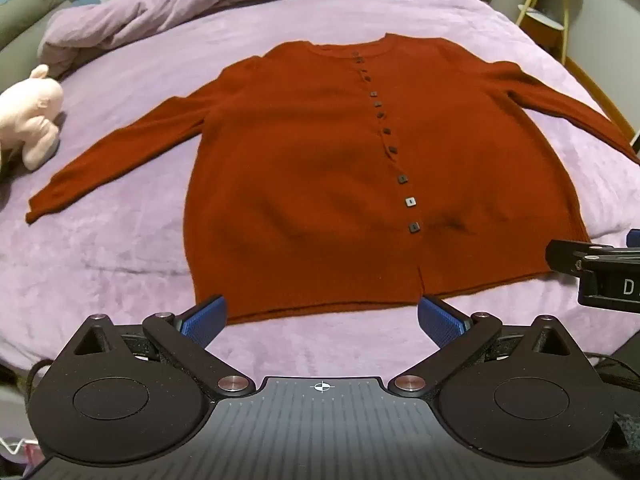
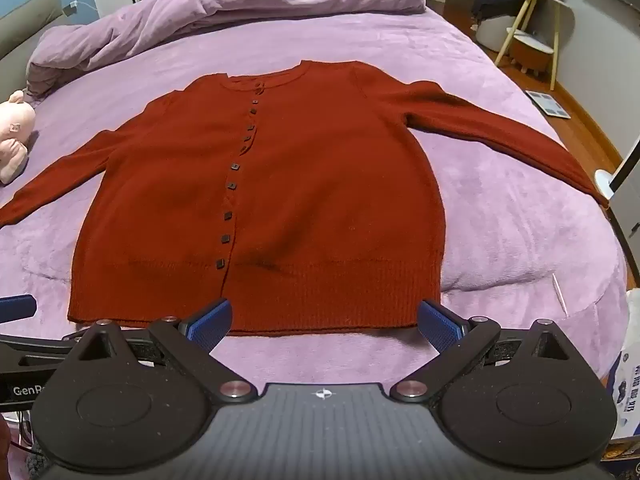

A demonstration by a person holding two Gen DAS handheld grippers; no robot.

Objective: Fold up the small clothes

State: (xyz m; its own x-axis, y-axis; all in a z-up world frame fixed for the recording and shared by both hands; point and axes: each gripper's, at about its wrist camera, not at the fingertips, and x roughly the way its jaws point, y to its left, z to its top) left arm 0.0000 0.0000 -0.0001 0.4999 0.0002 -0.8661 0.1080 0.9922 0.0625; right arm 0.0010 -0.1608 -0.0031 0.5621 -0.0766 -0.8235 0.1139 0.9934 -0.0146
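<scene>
left claw [image 1: 322, 316]: jaws wide apart, empty; hovers just before the hem
right claw [image 2: 325, 320]: likewise spread, gripping nothing
cardigan [image 1: 320, 168]: rust-red, buttoned; flat on the purple bed [image 1: 120, 264], sleeves outstretched

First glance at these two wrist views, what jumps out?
The rust-red cardigan dominates: spread flat and buttoned in the middle of the purple bedspread, both sleeves stretched outward, hem nearest the cameras. Both the left gripper and the right gripper hover just short of that hem, jaws wide open and empty. A pink plush toy sits at the bed's left edge, and a bunched purple duvet lies beyond the collar.
</scene>
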